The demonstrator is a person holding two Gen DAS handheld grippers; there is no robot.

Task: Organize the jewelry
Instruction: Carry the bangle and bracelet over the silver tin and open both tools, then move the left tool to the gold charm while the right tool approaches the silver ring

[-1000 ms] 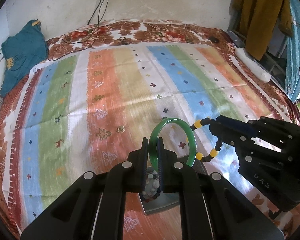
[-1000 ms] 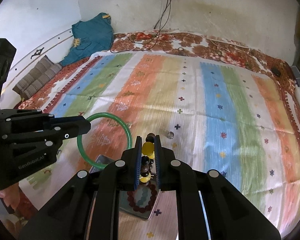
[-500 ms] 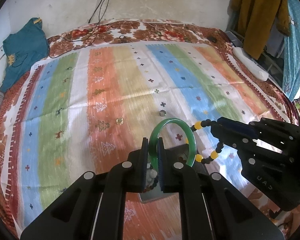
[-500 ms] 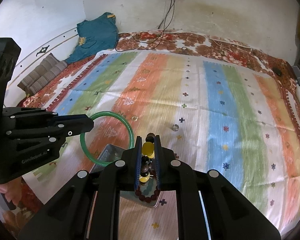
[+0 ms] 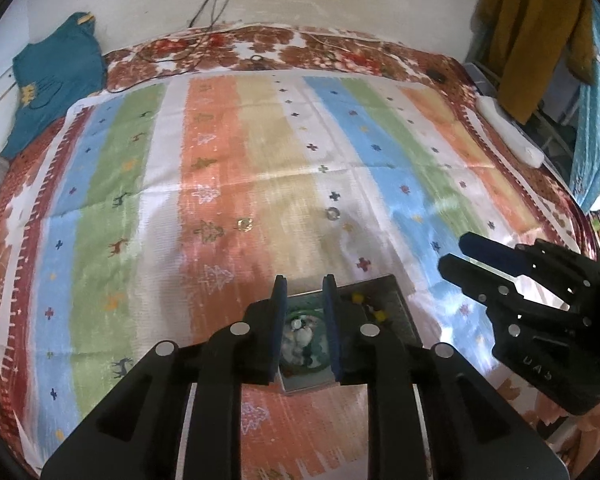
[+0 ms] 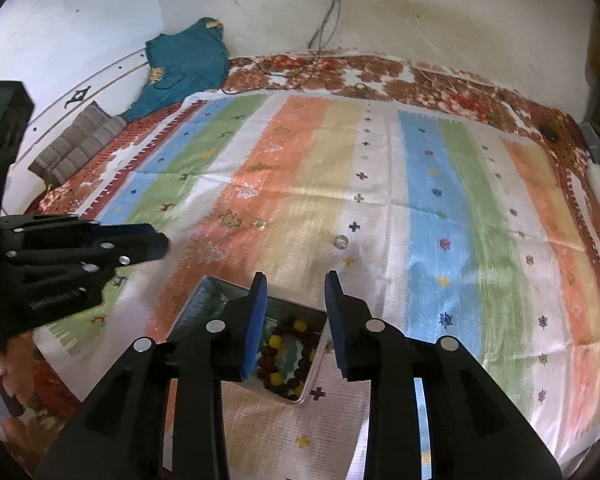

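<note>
A metal tray lies on the striped cloth just below both grippers. In it lie a green bangle, some white beads and a dark bracelet with yellow beads. My left gripper hangs over the tray with its jaws opening and nothing between them. To its right, my right gripper is also over the tray, jaws opening and empty. Each gripper shows in the other's view: right gripper, left gripper. A gold ring and a silver ring lie on the cloth beyond the tray.
The striped cloth covers a floral bedspread. A teal garment and striped cushions lie at the far left, with cables by the wall. A mustard garment hangs at the right above a white object.
Both grippers have let go. The green bangle and the beaded bracelet, held up in the jaws before, now lie in the tray, and both pairs of jaws stand apart.
</note>
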